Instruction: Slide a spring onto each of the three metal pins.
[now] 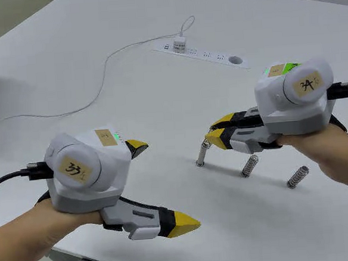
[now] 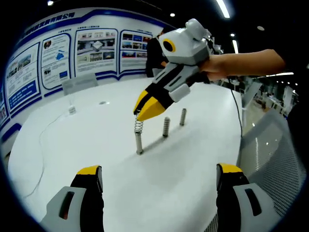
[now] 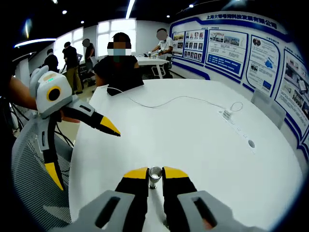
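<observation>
On the white table point(image 1: 158, 78), three metal pins point(image 1: 249, 165) stand in a row, two already wearing coiled springs point(image 1: 297, 177). Right gripper point(image 1: 213, 134) pinches a silvery spring point(image 1: 206, 145) atop the third pin point(image 1: 200, 158). Left gripper point(image 1: 166, 185) hovers nearby, jaws spread wide.

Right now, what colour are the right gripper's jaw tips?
Yellow, over black, on the right gripper; clearest in the right gripper view.

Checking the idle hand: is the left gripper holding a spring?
No, the left gripper is wide open with nothing between its jaws.
</observation>
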`<move>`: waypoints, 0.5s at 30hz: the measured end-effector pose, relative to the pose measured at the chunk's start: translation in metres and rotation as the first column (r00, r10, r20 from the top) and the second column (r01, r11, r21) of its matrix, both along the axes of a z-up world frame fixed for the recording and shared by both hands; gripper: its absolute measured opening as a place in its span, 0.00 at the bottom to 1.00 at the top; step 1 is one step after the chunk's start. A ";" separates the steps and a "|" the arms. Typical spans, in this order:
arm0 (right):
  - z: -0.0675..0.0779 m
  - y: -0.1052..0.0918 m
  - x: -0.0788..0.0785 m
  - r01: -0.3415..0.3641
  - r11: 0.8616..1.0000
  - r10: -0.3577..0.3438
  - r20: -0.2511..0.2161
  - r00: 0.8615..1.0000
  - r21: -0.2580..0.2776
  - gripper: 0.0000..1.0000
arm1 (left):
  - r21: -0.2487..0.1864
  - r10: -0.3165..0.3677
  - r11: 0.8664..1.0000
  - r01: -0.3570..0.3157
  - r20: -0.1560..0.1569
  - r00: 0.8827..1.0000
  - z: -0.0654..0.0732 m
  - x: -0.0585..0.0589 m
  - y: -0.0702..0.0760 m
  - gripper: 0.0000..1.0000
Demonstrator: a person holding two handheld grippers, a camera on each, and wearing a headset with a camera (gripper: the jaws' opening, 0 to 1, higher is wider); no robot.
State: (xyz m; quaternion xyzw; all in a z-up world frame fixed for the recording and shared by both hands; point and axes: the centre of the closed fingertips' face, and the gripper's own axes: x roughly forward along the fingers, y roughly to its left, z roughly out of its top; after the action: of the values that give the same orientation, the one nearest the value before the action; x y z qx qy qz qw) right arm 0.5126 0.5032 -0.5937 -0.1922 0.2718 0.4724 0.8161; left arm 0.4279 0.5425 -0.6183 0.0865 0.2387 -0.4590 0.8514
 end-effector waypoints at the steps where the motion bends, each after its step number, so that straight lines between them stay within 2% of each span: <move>1: -0.001 0.001 -0.001 -0.004 1.000 0.004 -0.002 1.000 -0.003 0.11 | 0.002 0.002 1.000 -0.002 -0.002 1.000 -0.001 0.000 0.001 1.00; 15: -0.020 0.004 -0.001 -0.029 0.998 0.028 -0.016 0.999 -0.053 0.11 | -0.014 0.046 0.999 -0.046 -0.015 0.999 -0.002 0.003 0.009 1.00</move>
State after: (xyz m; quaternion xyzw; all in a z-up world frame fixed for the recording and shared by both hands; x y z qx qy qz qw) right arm 0.5116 0.5069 -0.6133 -0.2142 0.2876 0.4781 0.8017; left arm 0.4308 0.5519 -0.6200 0.0716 0.2434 -0.4416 0.8606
